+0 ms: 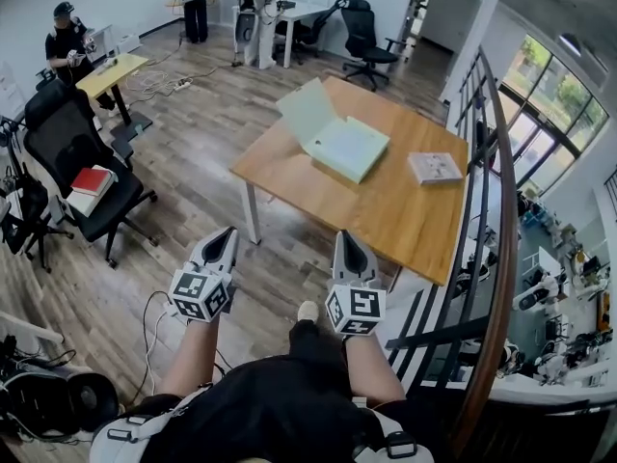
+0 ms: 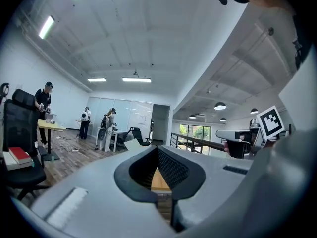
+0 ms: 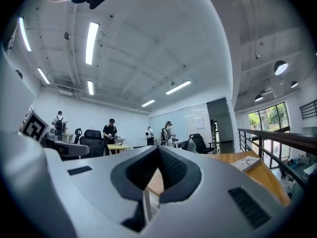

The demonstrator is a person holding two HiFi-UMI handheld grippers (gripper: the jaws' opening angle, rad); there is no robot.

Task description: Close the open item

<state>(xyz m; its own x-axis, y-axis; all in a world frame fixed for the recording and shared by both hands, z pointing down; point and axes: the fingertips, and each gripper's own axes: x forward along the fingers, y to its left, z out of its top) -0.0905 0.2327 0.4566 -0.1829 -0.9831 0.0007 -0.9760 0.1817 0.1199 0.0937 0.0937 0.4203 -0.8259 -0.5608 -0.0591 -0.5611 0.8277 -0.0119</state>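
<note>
An open pale green box (image 1: pixel 349 149) lies on the wooden table (image 1: pixel 405 210) ahead, its lid (image 1: pixel 308 112) raised at the left side. Both grippers hover over the floor well short of the table's near edge, pointing toward it. My left gripper (image 1: pixel 227 232) is shut with nothing in it, and my right gripper (image 1: pixel 348 237) is shut and empty too. In the left gripper view the jaws (image 2: pixel 158 148) meet, and a strip of the table (image 2: pixel 159 180) shows through the gap below them. The right gripper view shows its tips (image 3: pixel 158 149) closed, with the table (image 3: pixel 257 175) beyond.
A closed book (image 1: pixel 436 167) lies on the table's right part. A dark railing (image 1: pixel 490 191) runs along the right. A black office chair (image 1: pixel 58 143) holding a red book (image 1: pixel 92 179) stands at the left. Several people, desks and chairs are at the far end, and cables (image 1: pixel 154 307) lie on the floor.
</note>
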